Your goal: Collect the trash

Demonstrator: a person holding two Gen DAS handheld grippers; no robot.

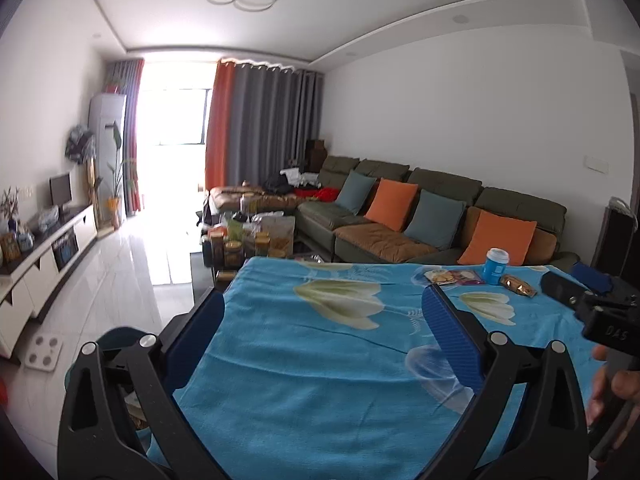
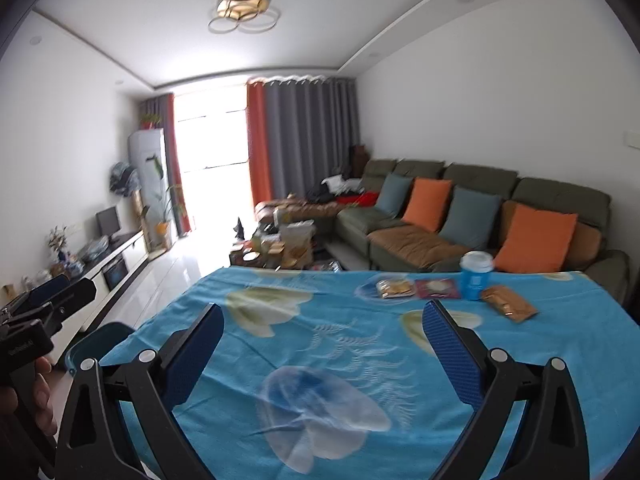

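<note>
Trash lies at the far right of a table covered with a blue flowered cloth (image 1: 304, 360) (image 2: 320, 320): a blue paper cup with a white lid (image 1: 495, 266) (image 2: 475, 275), a gold-brown snack wrapper (image 1: 519, 285) (image 2: 509, 303), a purple packet (image 1: 466, 277) (image 2: 436, 289) and a clear packet of biscuits (image 1: 442, 277) (image 2: 394, 289). My left gripper (image 1: 324, 320) is open over the cloth's near left, nothing between its fingers. My right gripper (image 2: 324, 328) is open too, empty, short of the trash. Each gripper shows in the other's view, held by a hand (image 1: 612, 380) (image 2: 36, 392).
A teal bin (image 2: 96, 344) (image 1: 116, 340) stands on the floor at the table's left edge. Beyond the table are a green sofa with orange and blue cushions (image 1: 400, 216) (image 2: 460, 216), a cluttered coffee table (image 1: 248, 236), a white TV cabinet (image 1: 44, 256) and a scale (image 1: 42, 354).
</note>
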